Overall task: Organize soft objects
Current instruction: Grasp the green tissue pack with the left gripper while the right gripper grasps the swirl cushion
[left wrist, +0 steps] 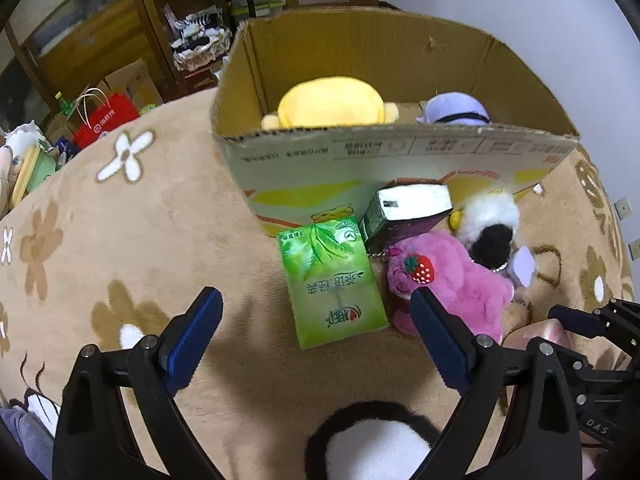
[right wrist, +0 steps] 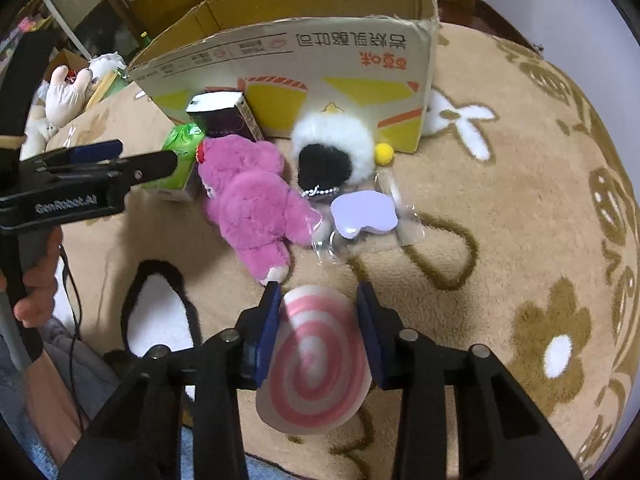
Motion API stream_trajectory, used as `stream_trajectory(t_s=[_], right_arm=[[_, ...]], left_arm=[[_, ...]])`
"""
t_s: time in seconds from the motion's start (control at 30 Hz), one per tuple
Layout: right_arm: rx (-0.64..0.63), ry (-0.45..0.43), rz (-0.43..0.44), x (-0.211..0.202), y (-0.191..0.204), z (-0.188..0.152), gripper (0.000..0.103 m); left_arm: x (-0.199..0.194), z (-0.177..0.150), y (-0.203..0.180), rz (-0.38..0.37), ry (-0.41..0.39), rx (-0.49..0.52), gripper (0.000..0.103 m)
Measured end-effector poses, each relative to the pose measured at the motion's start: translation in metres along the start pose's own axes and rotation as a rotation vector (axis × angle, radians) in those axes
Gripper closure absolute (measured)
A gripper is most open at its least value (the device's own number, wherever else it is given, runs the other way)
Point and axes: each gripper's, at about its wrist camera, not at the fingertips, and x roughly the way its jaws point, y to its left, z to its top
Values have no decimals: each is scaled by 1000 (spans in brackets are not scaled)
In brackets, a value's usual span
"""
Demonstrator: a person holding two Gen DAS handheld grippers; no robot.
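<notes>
Pink-and-white swirl cushion [right wrist: 316, 356] sits clamped between the fingers of the right gripper [right wrist: 318, 304], low over the rug [right wrist: 520, 200]. Ahead lie a pink plush [right wrist: 248, 200], a white-and-black fluffy toy [right wrist: 332, 148] and a lilac tag [right wrist: 364, 212], near the cardboard box [left wrist: 360, 160]. A yellow plush [left wrist: 332, 106] rests inside the box. The left gripper [left wrist: 316, 308] hangs with fingers wide apart beside a green carton [left wrist: 332, 280].

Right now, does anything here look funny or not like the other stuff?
Yes. Two hard cartons, a green tea carton and a dark purple carton, sit among the plush toys by the cardboard box. The purple one leans tilted against the box. They aren't soft.
</notes>
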Motion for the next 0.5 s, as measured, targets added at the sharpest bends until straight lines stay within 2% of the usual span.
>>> stream_trajectory(t_s=[0.2,0.33,0.4,0.43,0.47,0.5], right_arm=[[-8,-4,-22,0,-1,2,78],[-30,-12,-33,-1,6,1,80],[-26,-16,-33,-3,6,1,80],[-24,-18,-33,-3,4,0,80],[-18,-21,-33,-4,4,0,80],[-13,-24,-35,-5,2,0,81]], left_arm=[[20,0,1,-4,42,-22,10],[26,-1,4,-14,49,-37,11],[27,-2,3,-34,49,-41,27],[28,-2,2,-40,52,-42,30],[28,-3,1,-51,45,-46,37],[27,-4,2,-60,34,-50,47]])
